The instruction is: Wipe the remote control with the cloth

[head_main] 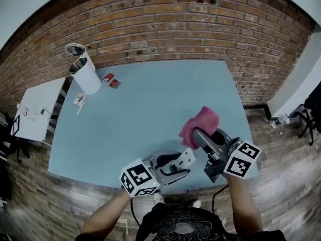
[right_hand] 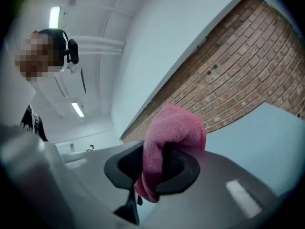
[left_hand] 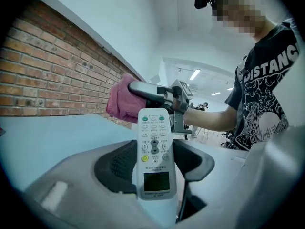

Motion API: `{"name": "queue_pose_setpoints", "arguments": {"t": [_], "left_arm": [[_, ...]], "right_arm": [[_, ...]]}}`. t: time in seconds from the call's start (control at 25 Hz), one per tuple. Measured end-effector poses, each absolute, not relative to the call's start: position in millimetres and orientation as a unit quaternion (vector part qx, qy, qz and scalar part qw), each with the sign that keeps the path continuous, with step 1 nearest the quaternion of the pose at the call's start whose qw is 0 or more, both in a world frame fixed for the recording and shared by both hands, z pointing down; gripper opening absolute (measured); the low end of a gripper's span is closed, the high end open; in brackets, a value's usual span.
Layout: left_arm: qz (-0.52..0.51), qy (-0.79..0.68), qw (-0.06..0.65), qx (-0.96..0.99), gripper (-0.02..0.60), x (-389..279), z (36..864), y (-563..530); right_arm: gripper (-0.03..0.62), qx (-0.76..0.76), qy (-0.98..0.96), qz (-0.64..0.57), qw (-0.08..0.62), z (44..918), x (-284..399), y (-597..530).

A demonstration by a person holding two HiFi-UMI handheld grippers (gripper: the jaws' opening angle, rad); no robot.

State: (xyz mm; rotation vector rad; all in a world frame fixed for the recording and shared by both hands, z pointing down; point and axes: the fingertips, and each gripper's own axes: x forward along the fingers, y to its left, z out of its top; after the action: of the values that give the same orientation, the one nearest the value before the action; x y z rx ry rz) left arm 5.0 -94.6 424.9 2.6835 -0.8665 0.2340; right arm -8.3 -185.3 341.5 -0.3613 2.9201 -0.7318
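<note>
so the left gripper [left_hand: 155,165] has the remote control [left_hand: 154,147] pinched lengthwise in its fingers, button end poking out toward the pink cloth [right_hand: 174,128] clamped in the right gripper [right_hand: 157,165]

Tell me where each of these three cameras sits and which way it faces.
Head view: on the head, facing steeply down at the blue table; forearms, left gripper and right gripper show.
Left gripper view: rides the left gripper, looks along jaws shut on the remote control; person's torso at right.
Right gripper view: rides the right gripper, looks upward along jaws shut on the cloth; person's head at left.
Shared: the cloth shows in all three.
</note>
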Motion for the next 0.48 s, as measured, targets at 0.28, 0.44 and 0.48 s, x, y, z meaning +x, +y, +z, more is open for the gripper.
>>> {"name": "queue_pose_setpoints", "arguments": {"t": [0.28,0.44,0.48], "left_arm": [[0.077,-0.326,0.148,0.93,0.244,5.8,420.7,-87.1],[0.077,-0.336,0.14,0.928,0.244,8.6,415.4,-85.1],[0.077,-0.336,0.137,0.929,0.244,10.0,413.9,-84.2]], "right_arm": [[0.061,-0.039,0.953,-0.298,0.045,358.8,-20.2,-165.7],[0.061,-0.002,0.949,-0.312,0.035,362.4,-24.0,-154.2],[0.061,0.004,0.948,-0.317,0.037,362.3,-24.2,-152.6]]}}
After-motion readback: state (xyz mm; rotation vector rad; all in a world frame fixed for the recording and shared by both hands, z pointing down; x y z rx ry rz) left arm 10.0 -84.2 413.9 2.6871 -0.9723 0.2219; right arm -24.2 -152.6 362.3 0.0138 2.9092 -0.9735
